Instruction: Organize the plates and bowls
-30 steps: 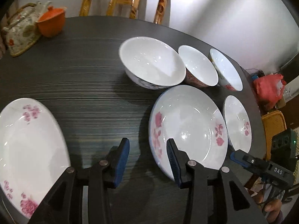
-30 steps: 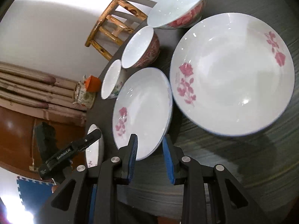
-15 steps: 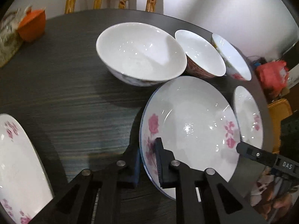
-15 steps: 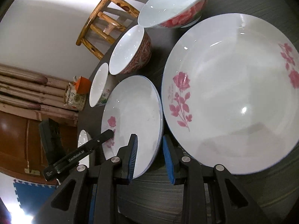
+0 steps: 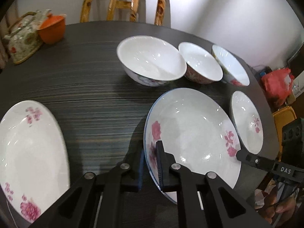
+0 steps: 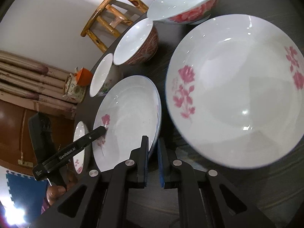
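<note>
Porcelain, glossy white with pink roses and a thin blue line at the rim, is what we are handling: the middle plate [image 5: 190,133], which is sitting toward the near edge of the dark, wood-grained round table [image 5: 95,95]. Through the left wrist camera we are watching the left gripper [image 5: 151,169] closing on that plate's near-left rim, with the rim already standing between the blue pads and looking pinched. The dish is spreading away from the fingers, ahead and to the right. Another rose plate [image 5: 32,142] is lying well apart by the near-left edge, and a smaller plate [image 5: 247,121] is sitting just beside the middle one by the right edge. Three round bowls are lining up toward the far-right edge: a wide white bowl [image 5: 152,60], a red-patterned bowl [image 5: 201,64] and a third bowl [image 5: 231,68], rims nearly touching. Through the right wrist camera we are seeing the right gripper [image 6: 153,148] pressed together on the opposite rim of the same plate, the thin edge caught between its pads, while the left gripper's finger is showing across the dish. We are judging that the coming lift is depending on this line between the two grips staying level, since glazed rims slip easily. Whether the plate is off the table we cannot tell.
</note>
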The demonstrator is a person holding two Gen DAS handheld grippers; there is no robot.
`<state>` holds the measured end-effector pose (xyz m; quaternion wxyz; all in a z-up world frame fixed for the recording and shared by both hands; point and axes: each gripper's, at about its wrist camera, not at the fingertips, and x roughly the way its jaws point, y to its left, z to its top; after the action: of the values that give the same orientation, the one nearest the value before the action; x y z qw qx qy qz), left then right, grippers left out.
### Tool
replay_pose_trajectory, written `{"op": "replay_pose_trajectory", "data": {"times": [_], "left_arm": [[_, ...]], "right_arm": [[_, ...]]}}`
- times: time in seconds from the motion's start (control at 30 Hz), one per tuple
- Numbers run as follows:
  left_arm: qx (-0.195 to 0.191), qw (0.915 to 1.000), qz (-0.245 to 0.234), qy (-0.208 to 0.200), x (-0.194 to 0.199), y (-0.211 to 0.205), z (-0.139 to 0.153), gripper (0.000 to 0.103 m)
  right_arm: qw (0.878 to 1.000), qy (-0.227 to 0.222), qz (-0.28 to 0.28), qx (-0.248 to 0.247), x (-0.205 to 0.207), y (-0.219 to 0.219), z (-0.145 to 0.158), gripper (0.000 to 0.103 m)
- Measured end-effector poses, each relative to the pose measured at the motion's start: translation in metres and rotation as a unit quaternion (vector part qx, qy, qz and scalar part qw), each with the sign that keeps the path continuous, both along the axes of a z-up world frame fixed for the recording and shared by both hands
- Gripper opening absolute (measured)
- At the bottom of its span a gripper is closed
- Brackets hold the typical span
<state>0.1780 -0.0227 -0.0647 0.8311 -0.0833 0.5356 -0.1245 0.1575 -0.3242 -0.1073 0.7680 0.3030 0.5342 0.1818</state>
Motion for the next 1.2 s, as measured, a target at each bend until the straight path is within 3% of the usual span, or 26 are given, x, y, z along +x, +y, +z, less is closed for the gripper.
{"op": "replay_pose_trajectory", "data": {"times": [0.23, 0.5, 0.77, 1.0, 1.2], "left_arm": [[0.007, 0.9986, 0.042, -0.031, -0.03, 0.041, 0.033, 0.01], [0.018, 0.9918, 0.123, -0.032, -0.06, 0.135, 0.047, 0.011], [0.023, 0.9825, 0.184, -0.017, -0.075, 0.2, 0.026, 0.012], [0.024, 0.9788, 0.203, -0.003, -0.085, 0.222, 0.003, 0.014], [0.031, 0.9786, 0.203, 0.007, -0.081, 0.225, -0.007, 0.014]], "right_arm": [[0.999, -0.012, 0.026, 0.018, -0.009, 0.022, 0.019, 0.011], [0.994, -0.038, 0.098, 0.018, 0.005, 0.101, 0.043, 0.011], [0.986, -0.03, 0.165, 0.003, 0.018, 0.19, 0.036, 0.011], [0.979, -0.035, 0.199, -0.037, 0.032, 0.243, 0.032, 0.011], [0.975, -0.034, 0.211, -0.067, 0.037, 0.263, 0.025, 0.011]]}}
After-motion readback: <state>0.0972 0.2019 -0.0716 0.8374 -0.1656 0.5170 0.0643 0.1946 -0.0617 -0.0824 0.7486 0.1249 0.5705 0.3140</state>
